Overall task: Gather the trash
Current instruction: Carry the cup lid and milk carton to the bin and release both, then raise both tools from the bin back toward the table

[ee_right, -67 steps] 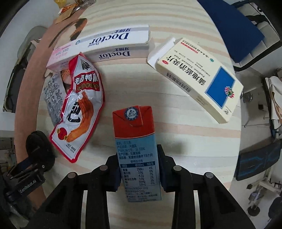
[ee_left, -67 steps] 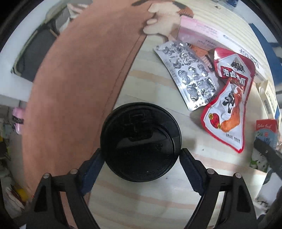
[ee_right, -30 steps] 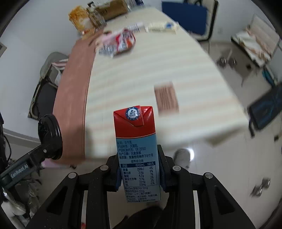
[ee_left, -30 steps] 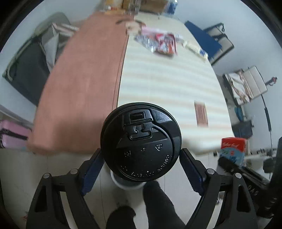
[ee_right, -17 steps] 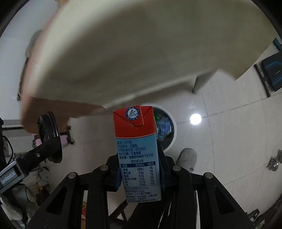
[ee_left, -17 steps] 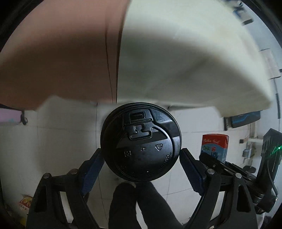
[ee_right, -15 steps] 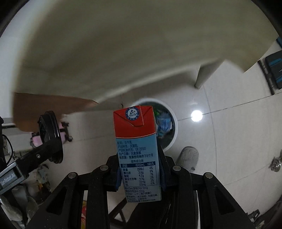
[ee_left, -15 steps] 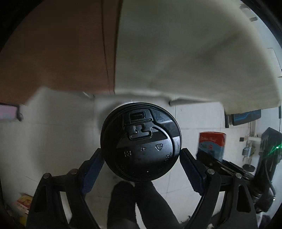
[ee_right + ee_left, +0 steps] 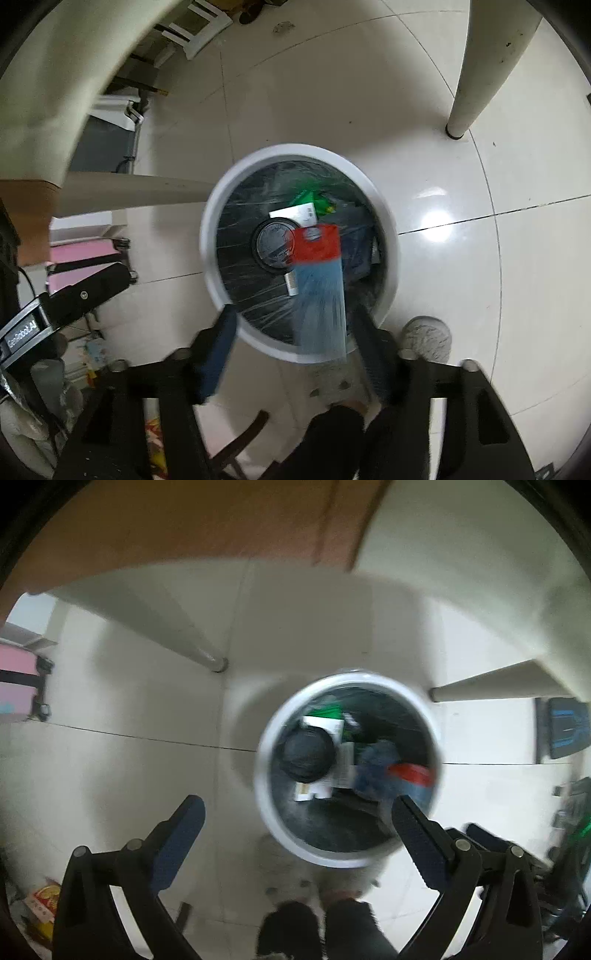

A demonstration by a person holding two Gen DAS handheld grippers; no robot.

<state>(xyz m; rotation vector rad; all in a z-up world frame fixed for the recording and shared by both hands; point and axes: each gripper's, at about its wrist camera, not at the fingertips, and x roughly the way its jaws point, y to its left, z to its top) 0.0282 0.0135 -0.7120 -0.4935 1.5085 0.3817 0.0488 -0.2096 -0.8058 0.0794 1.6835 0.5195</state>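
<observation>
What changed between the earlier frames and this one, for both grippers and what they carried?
Both grippers went from the tabletop down to the white bin on the floor. The left gripper let go of the black-lidded cup, which now lies in the bin; its jaws are opening. The right gripper is opening too, and the milk carton is dropping blurred between its jaws. The bin itself stayed put.
</observation>
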